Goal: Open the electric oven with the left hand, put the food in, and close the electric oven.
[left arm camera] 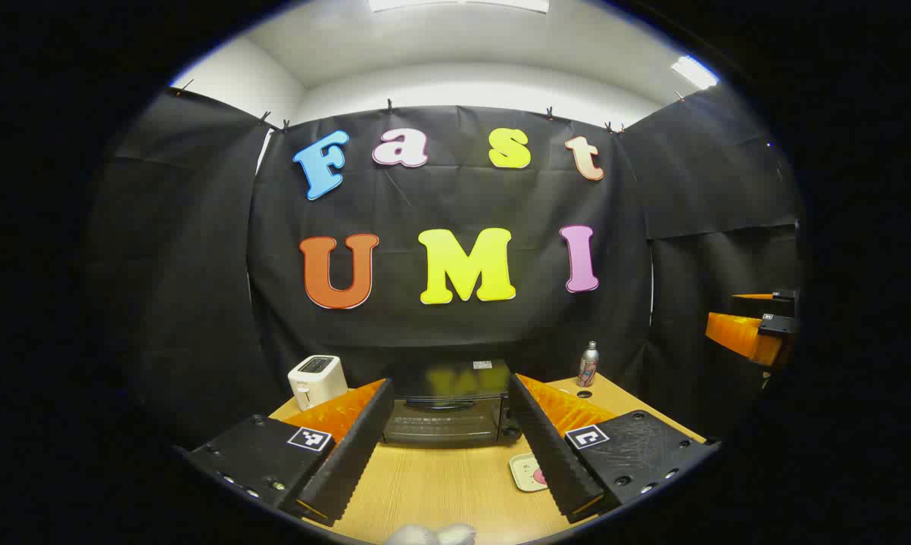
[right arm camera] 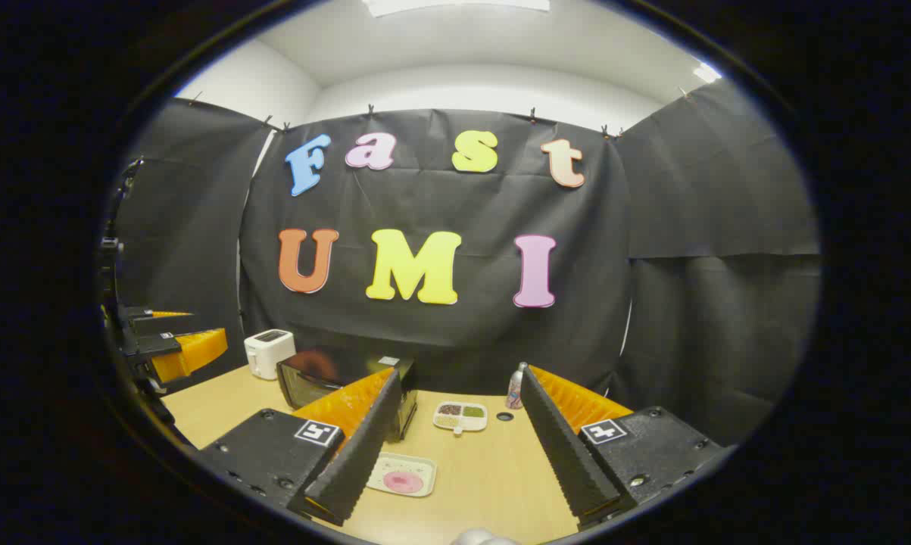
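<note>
pink food on tray (left arm camera: 528,473) half hidden by finger, oven (right arm camera: 326,382) front partly hidden — compartment dish (right arm camera: 460,415) contents too small

Both grippers: black ribbed fingers (left arm camera: 349,446), orange ridged backing, black screwed blocks, square black-and-white marker tags (right arm camera: 316,432).

One electric oven (left arm camera: 447,412), black, door shut. One white toaster (left arm camera: 317,381). One bottle (left arm camera: 588,364). One divided snack tray (right arm camera: 460,415), three compartments. One square plate (right arm camera: 402,474), one pink food piece (right arm camera: 403,482) on it. One table (left arm camera: 440,484). Two grippers: my left gripper (left arm camera: 447,446) and right gripper (right arm camera: 455,446), two fingers each. Two ceiling lights (left arm camera: 694,72) seen in left gripper view.
</note>
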The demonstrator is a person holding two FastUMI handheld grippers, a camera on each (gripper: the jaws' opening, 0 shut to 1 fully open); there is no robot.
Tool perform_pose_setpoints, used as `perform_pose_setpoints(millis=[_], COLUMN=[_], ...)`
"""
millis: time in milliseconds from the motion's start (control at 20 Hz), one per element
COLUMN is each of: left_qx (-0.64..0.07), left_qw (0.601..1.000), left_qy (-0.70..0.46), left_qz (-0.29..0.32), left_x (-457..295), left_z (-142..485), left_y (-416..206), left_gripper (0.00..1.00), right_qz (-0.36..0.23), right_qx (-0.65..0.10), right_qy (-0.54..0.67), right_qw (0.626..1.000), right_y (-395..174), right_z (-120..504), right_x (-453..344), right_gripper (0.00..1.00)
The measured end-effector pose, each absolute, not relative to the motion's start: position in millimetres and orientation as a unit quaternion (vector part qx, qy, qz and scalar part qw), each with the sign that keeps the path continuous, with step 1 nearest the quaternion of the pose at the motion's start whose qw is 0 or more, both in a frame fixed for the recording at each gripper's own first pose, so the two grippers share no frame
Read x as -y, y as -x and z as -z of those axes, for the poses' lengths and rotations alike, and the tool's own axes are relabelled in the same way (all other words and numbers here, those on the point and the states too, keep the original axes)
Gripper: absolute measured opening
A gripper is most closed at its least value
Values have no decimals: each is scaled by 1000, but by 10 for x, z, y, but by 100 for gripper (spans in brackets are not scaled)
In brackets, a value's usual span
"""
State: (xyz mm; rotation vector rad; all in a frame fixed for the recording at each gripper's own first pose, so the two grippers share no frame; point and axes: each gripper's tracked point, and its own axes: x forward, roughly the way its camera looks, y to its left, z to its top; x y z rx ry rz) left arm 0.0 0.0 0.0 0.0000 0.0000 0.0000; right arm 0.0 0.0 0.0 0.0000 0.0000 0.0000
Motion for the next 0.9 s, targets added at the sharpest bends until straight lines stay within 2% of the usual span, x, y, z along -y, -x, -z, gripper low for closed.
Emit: perform_pose_setpoints(millis=[400, 450, 550, 900], left_qx=[1, 1, 1, -3], left_qw=[1000, 1000, 1000, 1000], left_qy=[-4, -4, -5, -7], left_qz=[6, 5, 5, 4], left_x=[-40, -39, -31, -26], left_z=[11, 6, 0, 85], left_y=[-17, -32, -46, -203], left_gripper=[96, 100, 96, 96], right_qz=[5, 5, 5, 9], right_qx=[4, 4, 0, -4], right_qy=[1, 2, 2, -3], right_qw=[1000, 1000, 1000, 1000], right_y=[7, 1, -19, -101], right_z=[-24, -17, 6, 36], right_x=[-52, -44, -35, 25], right_gripper=[96, 96, 96, 96])
